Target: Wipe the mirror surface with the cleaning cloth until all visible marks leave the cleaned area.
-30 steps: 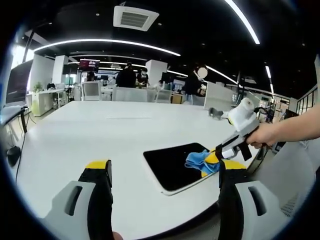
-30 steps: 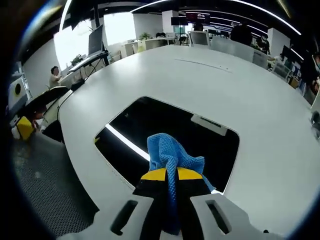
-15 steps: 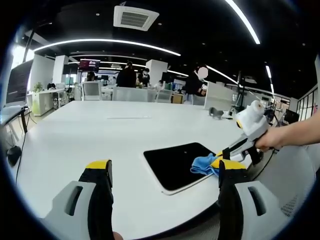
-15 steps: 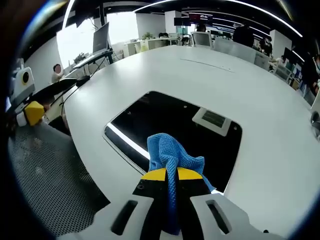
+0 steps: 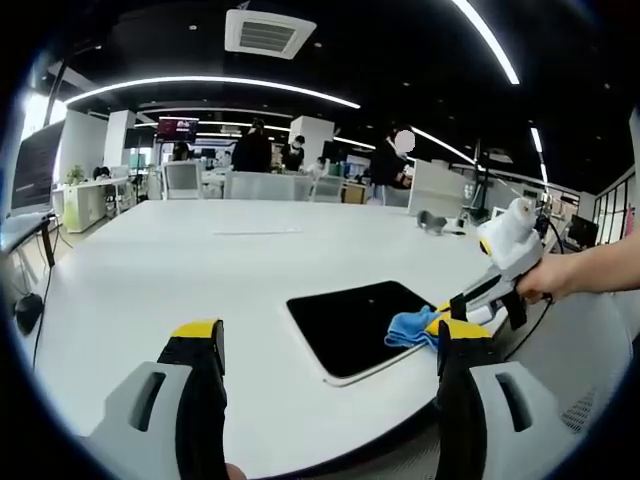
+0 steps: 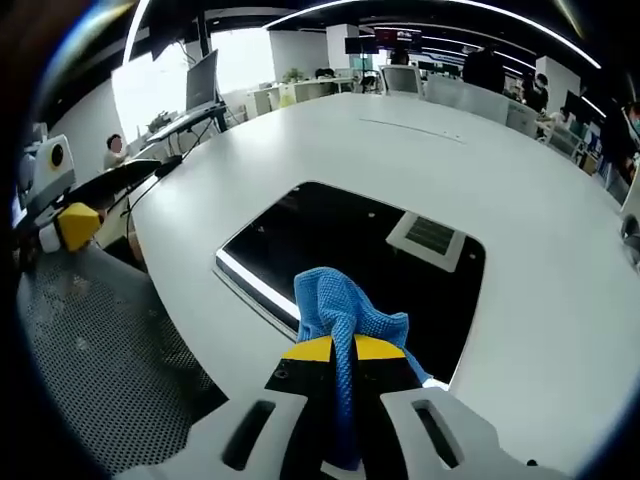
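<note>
The left gripper [image 5: 320, 345] is held wide open above the bench [image 5: 150, 270], with nothing in it. The mirror [image 5: 355, 328] lies flat near the bench edge. The cloth [image 6: 345, 310] is pinched in the right gripper [image 6: 345, 352] at the mirror's edge. Wiping is under way; the cloth should next be pressed down and rubbed across the glass.

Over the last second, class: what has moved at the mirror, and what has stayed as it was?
The right gripper, shut on the blue cloth, has slid the cloth across the mirror toward its right-hand edge in the left gripper view. The mirror lies where it was on the white table. The left gripper stays open and holds nothing.
</note>
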Tool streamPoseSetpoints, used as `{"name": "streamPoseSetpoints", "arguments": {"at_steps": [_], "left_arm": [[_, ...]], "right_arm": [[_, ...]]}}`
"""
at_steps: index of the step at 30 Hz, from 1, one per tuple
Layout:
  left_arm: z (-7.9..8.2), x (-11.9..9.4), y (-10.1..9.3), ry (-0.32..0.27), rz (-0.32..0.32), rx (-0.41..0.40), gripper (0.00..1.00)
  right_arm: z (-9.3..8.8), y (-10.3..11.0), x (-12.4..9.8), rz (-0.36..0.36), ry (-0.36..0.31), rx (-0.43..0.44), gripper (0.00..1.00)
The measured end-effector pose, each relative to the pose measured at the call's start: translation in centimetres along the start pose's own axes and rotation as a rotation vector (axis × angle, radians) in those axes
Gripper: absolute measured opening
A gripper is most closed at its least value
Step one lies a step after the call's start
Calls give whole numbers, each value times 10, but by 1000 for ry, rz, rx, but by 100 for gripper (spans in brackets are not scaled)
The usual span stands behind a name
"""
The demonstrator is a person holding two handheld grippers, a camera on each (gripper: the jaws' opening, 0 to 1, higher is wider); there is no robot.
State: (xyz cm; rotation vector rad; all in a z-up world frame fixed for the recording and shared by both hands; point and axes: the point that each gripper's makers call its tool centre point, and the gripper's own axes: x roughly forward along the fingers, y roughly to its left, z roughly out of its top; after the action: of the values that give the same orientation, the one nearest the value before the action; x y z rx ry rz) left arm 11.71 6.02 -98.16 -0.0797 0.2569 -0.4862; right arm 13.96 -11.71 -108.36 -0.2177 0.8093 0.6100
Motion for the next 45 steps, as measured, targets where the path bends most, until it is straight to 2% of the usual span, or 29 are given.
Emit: {"name": "streamPoseSetpoints", "arguments": {"at_steps": [2,5,18,45], "left_arm": [[0,0,0,1,0,0,86],[-1,0,-1,5,-1,3,86],[-3,0,0,14,2,6,86],[-4,-1,0,21,2,10,85]], "right_arm": [[0,0,0,-1,1,-3,0],[0,1,0,-2,-11,-53,0],[0,0,0,14,-16,-77,0],[-13,-36,-16,-31,-35,151,0]]}}
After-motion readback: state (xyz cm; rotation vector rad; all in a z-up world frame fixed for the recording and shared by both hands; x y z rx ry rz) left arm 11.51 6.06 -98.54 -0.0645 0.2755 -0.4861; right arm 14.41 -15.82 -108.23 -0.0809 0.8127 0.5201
